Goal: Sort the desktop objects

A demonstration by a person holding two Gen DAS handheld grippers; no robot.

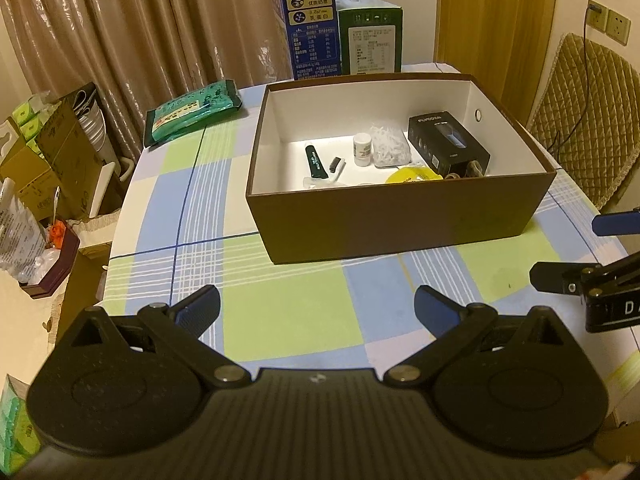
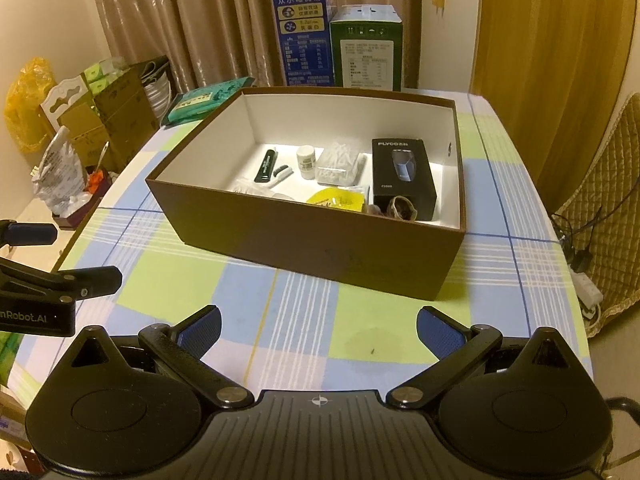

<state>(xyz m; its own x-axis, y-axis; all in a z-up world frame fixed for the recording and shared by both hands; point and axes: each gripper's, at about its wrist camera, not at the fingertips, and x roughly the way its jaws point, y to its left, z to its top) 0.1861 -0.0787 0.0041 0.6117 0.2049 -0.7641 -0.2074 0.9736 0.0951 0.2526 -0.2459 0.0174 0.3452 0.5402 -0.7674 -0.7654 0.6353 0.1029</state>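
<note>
A brown box (image 1: 400, 220) with a white inside stands on the checked tablecloth (image 1: 288, 312); it also shows in the right wrist view (image 2: 320, 248). Inside lie a black carton (image 1: 448, 144), a white bottle (image 1: 363, 149), a dark green tube (image 1: 316, 162), a small brush (image 1: 335, 165), a clear bag of white bits (image 1: 390, 146) and a yellow item (image 1: 412, 176). My left gripper (image 1: 316, 312) is open and empty above the cloth, in front of the box. My right gripper (image 2: 318, 330) is open and empty, also in front of the box.
A blue carton (image 1: 310, 24) and a green carton (image 1: 370, 44) stand behind the box. A green packet (image 1: 192, 112) lies at the back left. Cardboard boxes (image 1: 52, 152) and bags sit left of the table. A padded chair (image 1: 588, 120) stands at the right.
</note>
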